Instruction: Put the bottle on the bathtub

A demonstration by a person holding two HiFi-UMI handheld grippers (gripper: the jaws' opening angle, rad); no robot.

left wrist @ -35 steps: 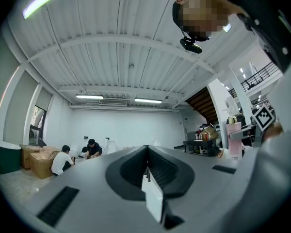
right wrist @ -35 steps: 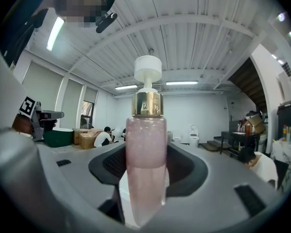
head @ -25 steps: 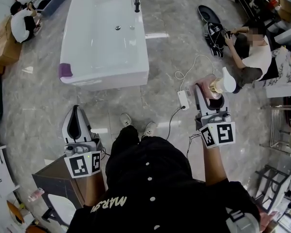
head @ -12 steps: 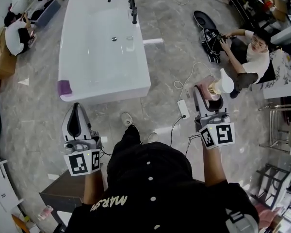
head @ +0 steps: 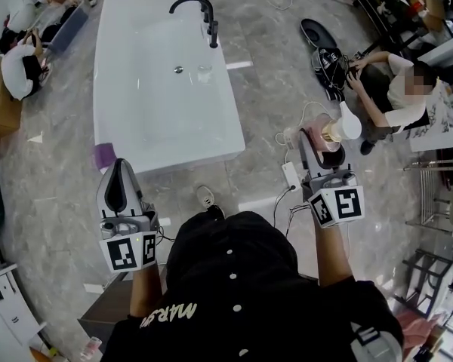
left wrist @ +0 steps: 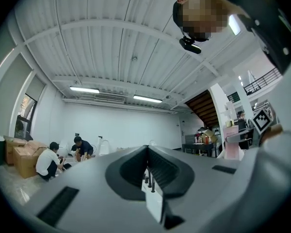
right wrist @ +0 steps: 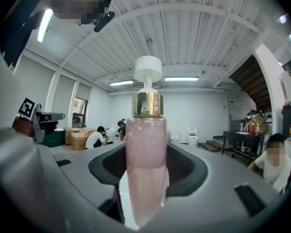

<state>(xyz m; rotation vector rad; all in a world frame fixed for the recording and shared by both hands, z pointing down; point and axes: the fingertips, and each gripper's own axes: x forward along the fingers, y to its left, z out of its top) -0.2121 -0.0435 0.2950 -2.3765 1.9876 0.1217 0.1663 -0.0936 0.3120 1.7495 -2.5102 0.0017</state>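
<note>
The bottle (right wrist: 145, 164) is speckled pale pink with a gold collar and a white cap. Upper left in the head view: white bathtub (head: 109, 74), black faucet (head: 190, 1), grey veined floor (head: 272, 111).

Grey marble floor (head: 264, 96) in the head view, a metal rack (head: 430, 194) at three o'clock. Overhead, a white ribbed ceiling (left wrist: 111, 33) with strip lights (left wrist: 85, 89) above white walls (left wrist: 126, 125) — dark staircase (right wrist: 252, 81) at two o'clock.
</note>
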